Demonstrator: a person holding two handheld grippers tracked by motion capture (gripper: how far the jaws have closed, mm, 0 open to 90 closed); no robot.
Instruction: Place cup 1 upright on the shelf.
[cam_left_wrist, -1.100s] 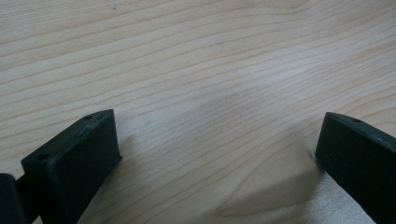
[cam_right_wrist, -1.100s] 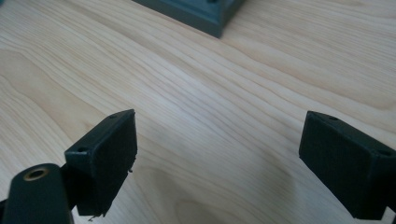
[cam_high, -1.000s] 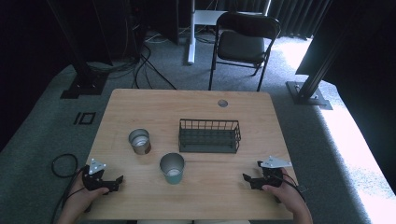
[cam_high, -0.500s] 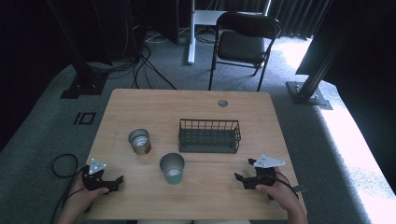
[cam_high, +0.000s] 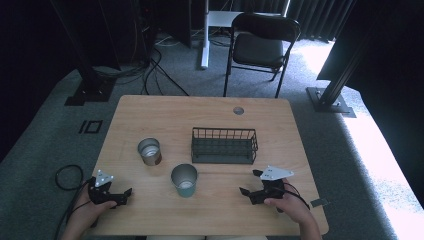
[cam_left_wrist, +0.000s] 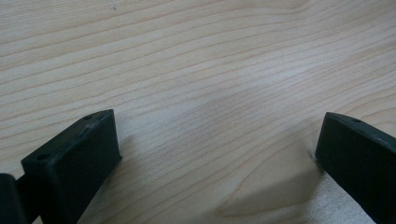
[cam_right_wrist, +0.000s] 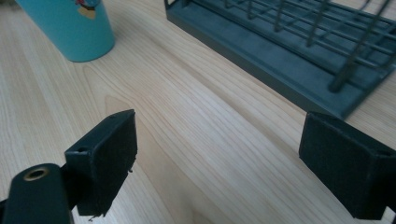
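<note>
Now right gripper (cam_high: 250, 184) open nr teal cup (cam_high: 184, 180), wire basket (cam_high: 224, 145)

Teal tapered cup with a steel rim (cam_high: 184, 180) stands upright, mouth open, on the light wooden desk (cam_high: 150, 115), near its front edge. Just beyond it to the right sits the dark wire basket (cam_high: 224, 145), squarely upright.

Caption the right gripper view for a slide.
Open right gripper above the wooden table, teal cup ahead, dark wire basket beside.
</note>
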